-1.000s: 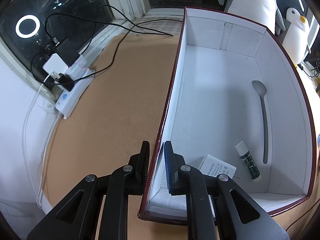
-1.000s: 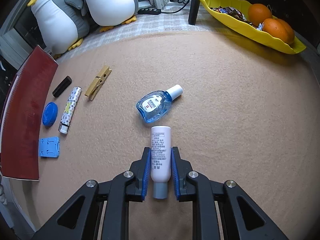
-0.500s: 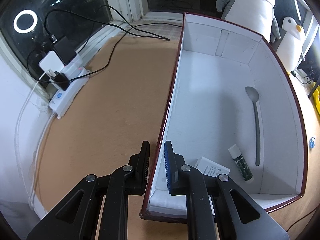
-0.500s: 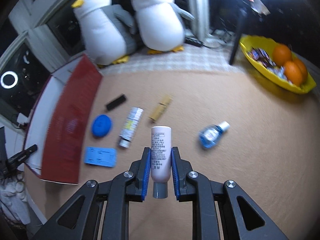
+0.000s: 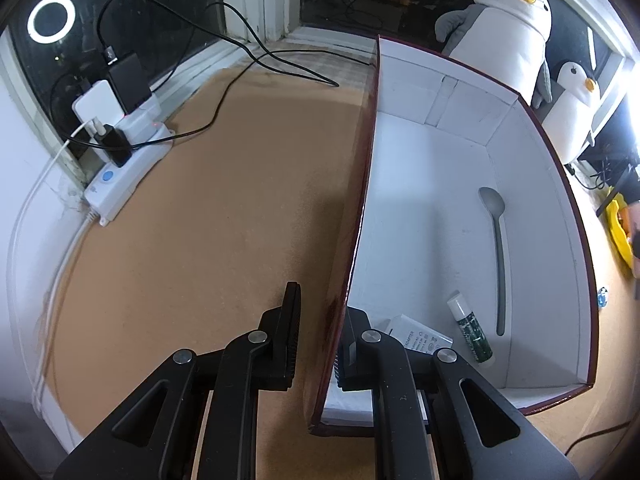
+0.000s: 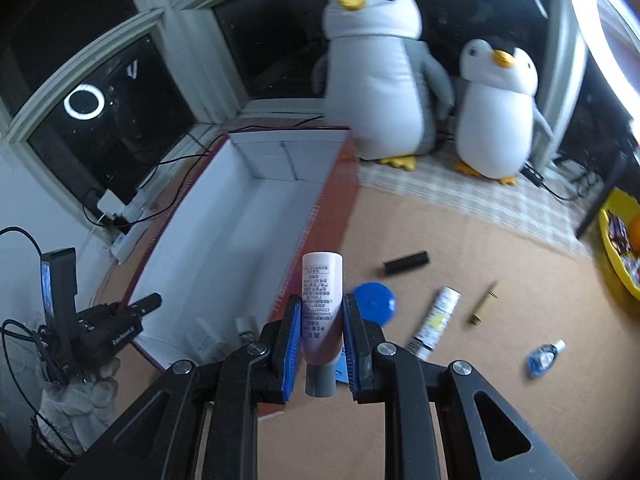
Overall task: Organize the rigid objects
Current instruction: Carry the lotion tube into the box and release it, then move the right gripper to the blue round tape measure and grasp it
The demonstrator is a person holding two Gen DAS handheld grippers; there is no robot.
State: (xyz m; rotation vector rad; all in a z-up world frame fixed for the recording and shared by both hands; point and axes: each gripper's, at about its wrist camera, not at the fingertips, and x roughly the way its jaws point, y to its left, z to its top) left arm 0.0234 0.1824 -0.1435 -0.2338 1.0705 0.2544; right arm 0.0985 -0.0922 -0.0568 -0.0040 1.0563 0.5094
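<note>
Place: a room in a home, at a bay window, dark outside.
Surface: tan felt-like mat (image 5: 224, 216) over a table by the sill.
Soft toys: two plush penguins, a large penguin (image 6: 376, 76) and a small penguin (image 6: 496, 112), against the glass.
Household clutter: white power strip (image 5: 128, 160) with chargers and trailing cables.
Food: yellow tray (image 6: 618, 248) of oranges and wrapped sweets.
Lighting: ring light reflection (image 5: 51, 18) in the pane.

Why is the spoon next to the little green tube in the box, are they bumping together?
Apart. The left wrist view shows white box floor as a clear strip between the spoon handle and the green tube, which lie side by side.
</note>
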